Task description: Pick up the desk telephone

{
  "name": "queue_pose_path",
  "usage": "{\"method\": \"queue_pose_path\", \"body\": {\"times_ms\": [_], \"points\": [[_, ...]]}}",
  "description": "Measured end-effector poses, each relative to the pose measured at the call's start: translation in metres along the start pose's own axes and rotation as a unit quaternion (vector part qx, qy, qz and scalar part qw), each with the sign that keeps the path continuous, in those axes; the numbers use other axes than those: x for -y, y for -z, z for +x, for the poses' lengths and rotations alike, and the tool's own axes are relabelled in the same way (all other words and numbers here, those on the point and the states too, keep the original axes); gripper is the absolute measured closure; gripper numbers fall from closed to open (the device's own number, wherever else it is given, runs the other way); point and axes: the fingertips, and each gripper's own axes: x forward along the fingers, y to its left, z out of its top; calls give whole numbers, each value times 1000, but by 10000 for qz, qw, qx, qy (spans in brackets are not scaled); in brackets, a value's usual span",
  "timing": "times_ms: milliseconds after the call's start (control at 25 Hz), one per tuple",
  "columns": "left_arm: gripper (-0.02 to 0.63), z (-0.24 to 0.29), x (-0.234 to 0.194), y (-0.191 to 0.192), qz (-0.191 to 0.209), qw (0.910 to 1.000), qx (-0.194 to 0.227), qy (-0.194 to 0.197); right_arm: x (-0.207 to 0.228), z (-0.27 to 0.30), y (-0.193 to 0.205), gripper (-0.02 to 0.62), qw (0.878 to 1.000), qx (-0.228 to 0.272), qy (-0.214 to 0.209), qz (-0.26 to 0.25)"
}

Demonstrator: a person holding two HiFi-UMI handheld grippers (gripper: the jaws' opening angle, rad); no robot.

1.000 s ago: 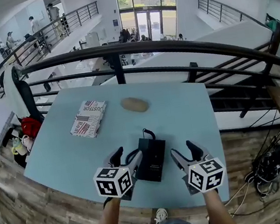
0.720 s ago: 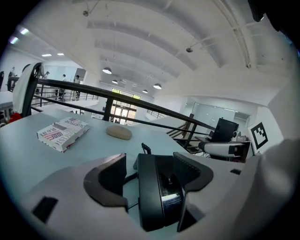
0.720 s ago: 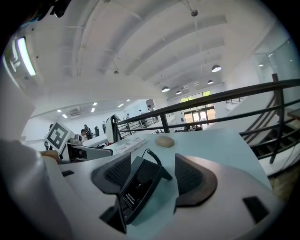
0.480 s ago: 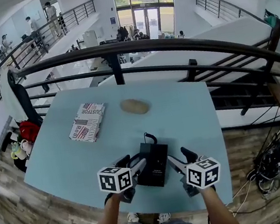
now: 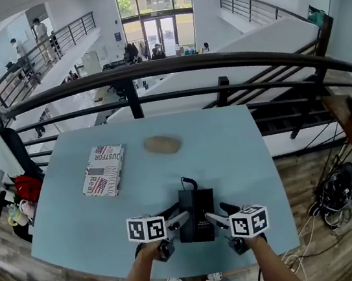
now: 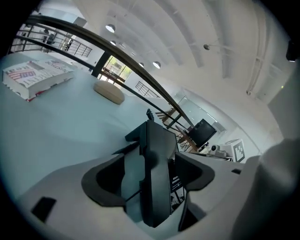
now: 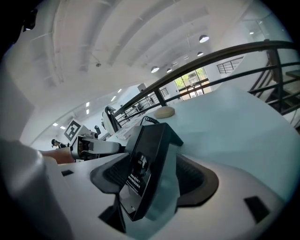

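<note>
L gripper [image 5: 174, 216] & R gripper [image 5: 218, 213] are flanking the desk telephone [image 5: 196, 213] at the table's [image 5: 244, 159] near edge. Jaws have just been opening, phone's sides between them, unpinched. Black slab, lying lengthwise away from the person, cord at far end.

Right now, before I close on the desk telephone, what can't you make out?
- Print on the label of the desk telephone: right gripper view, too small and blurred.
- Its keys: head view, too small and dark.
- Where its cord leads: head view, too small.
- Its underside: every view, hidden against the table.
</note>
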Motion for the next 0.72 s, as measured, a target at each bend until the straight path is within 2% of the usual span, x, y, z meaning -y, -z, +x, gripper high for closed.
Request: {"method": "queue_pose_path", "body": {"times_ms": [440,600,720], "points": [[285,24,-1,14,107,9957,-733,562,-1,29,30,301,9971,-391,-189,617],[285,31,2,18,150,9939,-819,722,-5,35,31,301,9939,-302,-413,977],[287,32,4,15,165,9927,-815,877,-6,39,30,301,9933,-300,-450,1023]]}}
